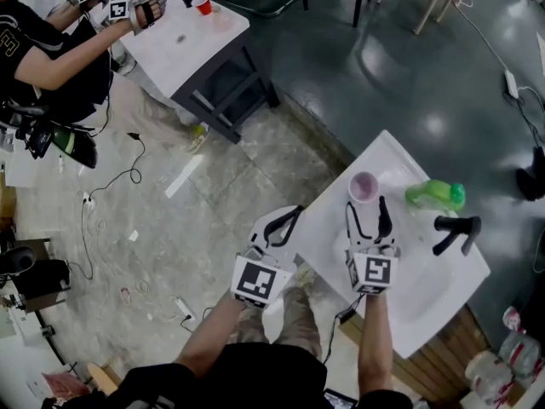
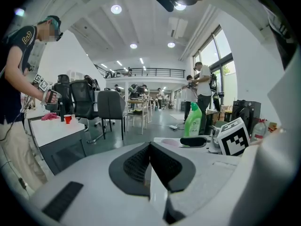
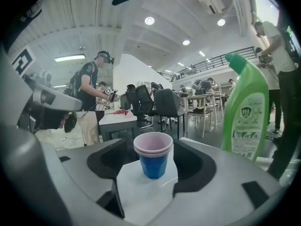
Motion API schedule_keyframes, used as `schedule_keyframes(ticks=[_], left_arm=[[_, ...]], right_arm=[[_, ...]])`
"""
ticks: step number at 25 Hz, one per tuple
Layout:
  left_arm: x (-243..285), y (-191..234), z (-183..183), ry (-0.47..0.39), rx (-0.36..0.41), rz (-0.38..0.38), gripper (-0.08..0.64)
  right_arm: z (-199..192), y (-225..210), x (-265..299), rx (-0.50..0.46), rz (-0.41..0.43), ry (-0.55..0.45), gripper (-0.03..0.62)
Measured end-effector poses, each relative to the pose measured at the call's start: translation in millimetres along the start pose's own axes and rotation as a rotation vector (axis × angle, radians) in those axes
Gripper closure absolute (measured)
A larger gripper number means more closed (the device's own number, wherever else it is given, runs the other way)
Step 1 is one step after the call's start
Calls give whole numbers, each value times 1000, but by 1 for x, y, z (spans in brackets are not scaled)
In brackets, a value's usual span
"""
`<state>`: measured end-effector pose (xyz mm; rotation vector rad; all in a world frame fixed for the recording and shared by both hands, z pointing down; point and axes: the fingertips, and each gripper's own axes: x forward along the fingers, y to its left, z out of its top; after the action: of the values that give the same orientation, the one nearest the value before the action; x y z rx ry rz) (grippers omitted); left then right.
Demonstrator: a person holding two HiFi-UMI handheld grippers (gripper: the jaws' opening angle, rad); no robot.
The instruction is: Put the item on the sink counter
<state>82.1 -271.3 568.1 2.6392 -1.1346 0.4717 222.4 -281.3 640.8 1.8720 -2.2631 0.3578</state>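
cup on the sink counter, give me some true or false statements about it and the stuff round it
1. The cup stands upright on the sink counter. True.
2. The right gripper has its jaws clamped on the cup. False: the jaws stand open, clear of it on both sides.
3. The green bottle lies on its side. False: it stands upright.
4. The left gripper holds nothing. True: its jaws are together.

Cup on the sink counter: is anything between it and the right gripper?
Nothing visible. The cup stands on the sink counter straight ahead of the right gripper, whose jaws are open and off it. The green bottle stands to one side.
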Motion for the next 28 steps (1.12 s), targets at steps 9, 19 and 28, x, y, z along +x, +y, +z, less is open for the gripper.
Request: schedule_keyframes(ticks=[9, 19, 28], left_arm=[[-33, -4, 40, -65, 35, -38, 557], [-79, -18, 86, -141, 86, -102, 557], [-128, -32, 101, -183, 115, -184, 557]], right_arm=[[53, 10, -34, -16, -68, -34, 326], [114, 20, -105, -27, -186, -130, 393], [133, 48, -171, -24, -296, -162, 445]])
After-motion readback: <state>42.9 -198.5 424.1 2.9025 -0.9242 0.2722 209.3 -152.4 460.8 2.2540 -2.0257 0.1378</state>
